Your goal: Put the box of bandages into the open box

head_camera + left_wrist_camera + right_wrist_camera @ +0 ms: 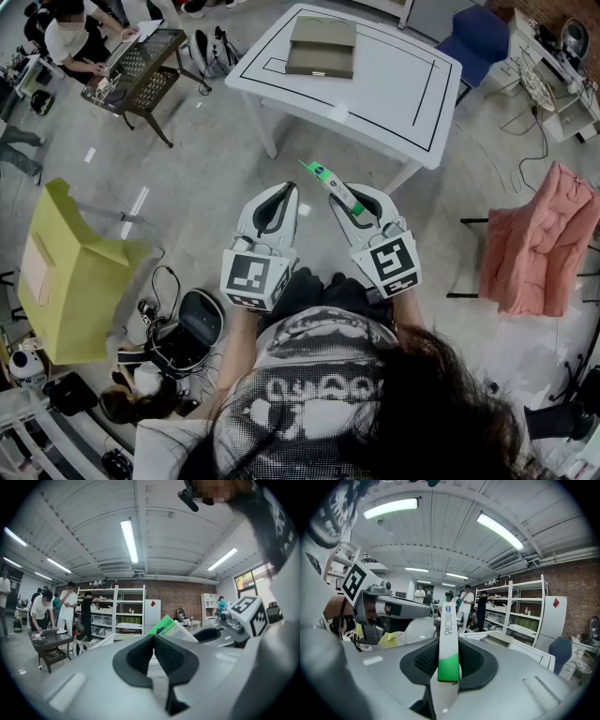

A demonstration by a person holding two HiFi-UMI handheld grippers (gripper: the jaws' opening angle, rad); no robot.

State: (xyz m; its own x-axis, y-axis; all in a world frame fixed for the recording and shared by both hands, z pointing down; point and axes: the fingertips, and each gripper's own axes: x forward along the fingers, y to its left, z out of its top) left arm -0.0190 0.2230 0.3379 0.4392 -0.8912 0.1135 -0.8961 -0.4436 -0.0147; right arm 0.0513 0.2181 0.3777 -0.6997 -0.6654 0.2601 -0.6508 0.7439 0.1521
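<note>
You face a white desk [375, 84] marked with a black rectangular outline, and only the olive-grey open box [322, 45] lies on it, toward its far left part.

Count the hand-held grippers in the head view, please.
2. The left hand-held gripper is at the left, jaws together and empty; the right hand-held gripper is beside it, shut on the box of bandages. None appears hidden.
</note>
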